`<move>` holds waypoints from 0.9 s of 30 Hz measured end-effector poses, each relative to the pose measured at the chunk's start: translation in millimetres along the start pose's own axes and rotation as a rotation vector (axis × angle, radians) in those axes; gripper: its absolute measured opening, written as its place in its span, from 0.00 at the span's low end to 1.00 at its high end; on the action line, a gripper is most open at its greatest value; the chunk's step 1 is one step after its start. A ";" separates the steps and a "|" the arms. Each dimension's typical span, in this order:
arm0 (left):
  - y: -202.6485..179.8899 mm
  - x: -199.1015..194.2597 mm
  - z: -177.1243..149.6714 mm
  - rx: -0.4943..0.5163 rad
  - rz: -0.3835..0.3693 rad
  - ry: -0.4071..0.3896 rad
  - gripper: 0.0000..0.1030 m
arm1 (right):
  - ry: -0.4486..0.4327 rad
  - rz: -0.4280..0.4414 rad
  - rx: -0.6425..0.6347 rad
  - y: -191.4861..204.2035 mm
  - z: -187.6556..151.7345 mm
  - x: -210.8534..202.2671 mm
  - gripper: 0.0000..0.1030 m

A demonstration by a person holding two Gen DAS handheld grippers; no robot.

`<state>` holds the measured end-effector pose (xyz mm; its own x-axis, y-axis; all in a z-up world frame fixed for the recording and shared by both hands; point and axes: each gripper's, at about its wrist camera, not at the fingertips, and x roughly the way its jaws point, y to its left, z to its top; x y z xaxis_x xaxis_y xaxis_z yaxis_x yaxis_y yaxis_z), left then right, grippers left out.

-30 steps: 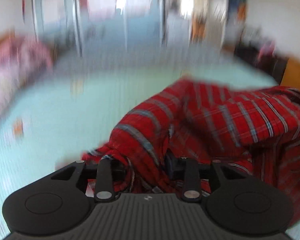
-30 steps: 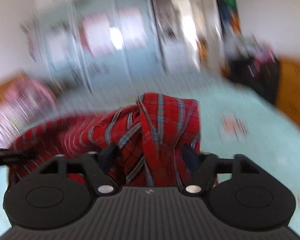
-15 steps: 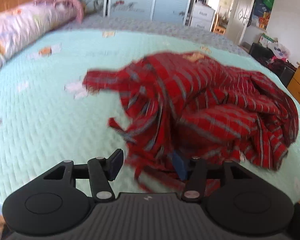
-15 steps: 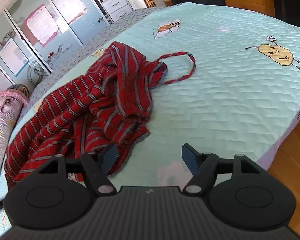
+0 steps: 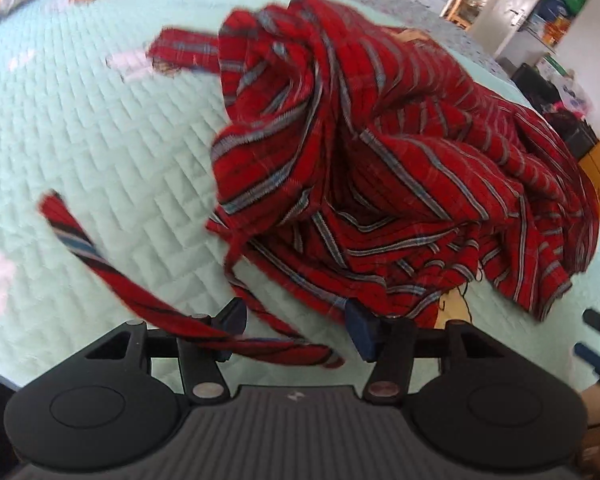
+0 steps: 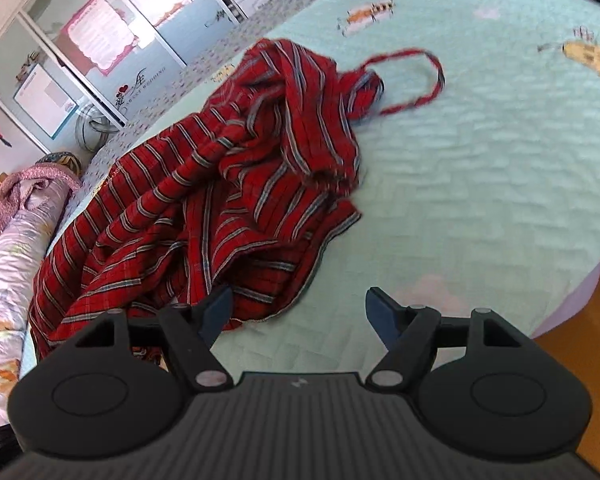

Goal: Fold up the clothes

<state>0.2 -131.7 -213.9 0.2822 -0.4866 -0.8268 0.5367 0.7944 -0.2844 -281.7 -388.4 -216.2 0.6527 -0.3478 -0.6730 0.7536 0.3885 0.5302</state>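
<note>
- You see a red garment (image 5: 380, 152) with grey-blue and black stripes
- Your bed (image 6: 480, 168) wears a pale mint quilted cover with small cartoon prints
- Your grippers are black

Crumpled red garment of woven striped cloth (image 5: 380, 152), matt, soft, deeply creased; narrow red cloth strap (image 5: 112, 276) of same weave; pale mint quilted bedspread (image 5: 100, 140), stitched brick pattern, matt, slightly puffy; black plastic left gripper (image 5: 296, 322), smooth matt, ribbed housing, small shiny metal pivot pins; orange-brown wooden floor (image 6: 580, 360), smooth, slight sheen.
</note>
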 end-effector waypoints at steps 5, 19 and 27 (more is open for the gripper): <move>-20.4 17.5 5.9 0.027 -0.006 -0.001 0.55 | 0.051 0.042 0.107 -5.6 6.7 20.9 0.72; -26.4 -19.2 16.6 0.025 -0.155 -0.141 0.10 | 0.057 0.153 0.155 3.4 15.9 28.9 0.07; 18.3 -121.4 -4.0 0.204 -0.209 -0.148 0.09 | 0.094 0.155 -0.122 8.4 3.2 -78.5 0.15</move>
<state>-27.4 -56.6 -120.7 0.2536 -0.6905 -0.6774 0.7388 0.5903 -0.3251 -326.3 -360.5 -157.3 0.7460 -0.1965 -0.6363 0.6259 0.5333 0.5691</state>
